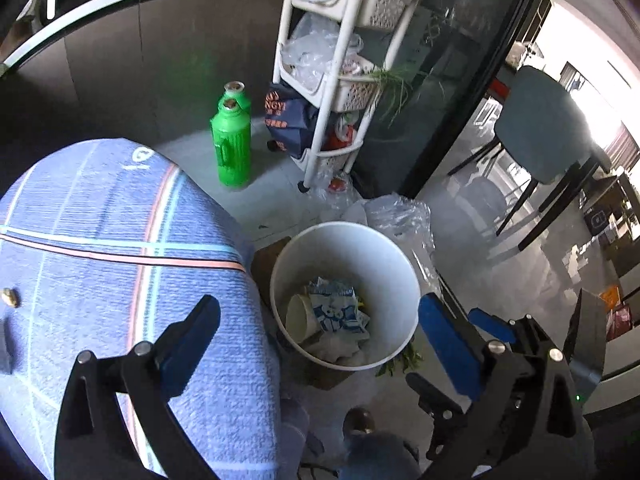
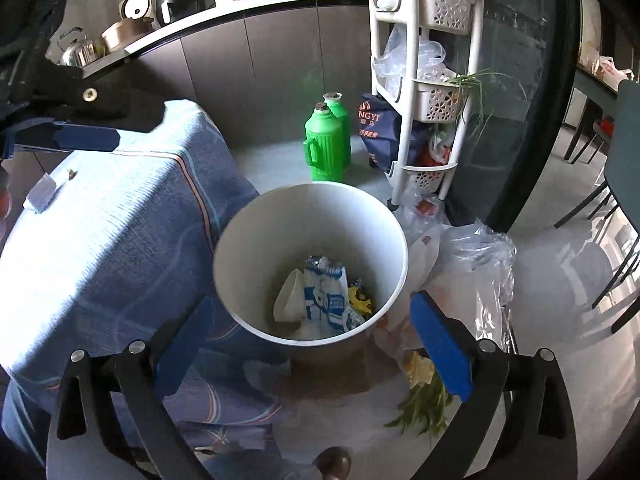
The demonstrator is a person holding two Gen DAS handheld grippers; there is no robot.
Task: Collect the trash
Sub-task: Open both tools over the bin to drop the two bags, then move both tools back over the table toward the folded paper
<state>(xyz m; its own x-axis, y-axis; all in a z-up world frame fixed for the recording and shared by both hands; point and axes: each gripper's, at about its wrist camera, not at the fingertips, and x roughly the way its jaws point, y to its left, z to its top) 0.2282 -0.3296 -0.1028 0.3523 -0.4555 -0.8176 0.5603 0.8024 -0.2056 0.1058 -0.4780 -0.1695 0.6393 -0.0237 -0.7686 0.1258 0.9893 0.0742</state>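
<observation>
A white round bin [image 1: 396, 264] stands on the floor beside a table with a blue checked cloth [image 1: 100, 248]. It holds a paper cup [image 1: 300, 316], a blue-white wrapper [image 1: 336, 308] and other scraps. My left gripper [image 1: 320, 328] is open and empty, above the bin's near side. In the right wrist view the bin [image 2: 260, 240] shows the same wrapper [image 2: 326, 296], cup [image 2: 290, 296] and a yellow scrap [image 2: 358, 300]. My right gripper [image 2: 308, 332] is open and empty over the bin's near rim. The left gripper's blue finger [image 2: 86, 138] shows at upper left.
Two green thermos flasks [image 2: 326, 140] and a white basket rack [image 2: 432, 80] with plastic bags stand behind the bin. A clear plastic bag [image 2: 476, 260] and green vegetable scraps [image 2: 424, 404] lie on the floor to the right. A small object [image 1: 9, 297] lies on the cloth. A dark chair [image 1: 540, 132] stands right.
</observation>
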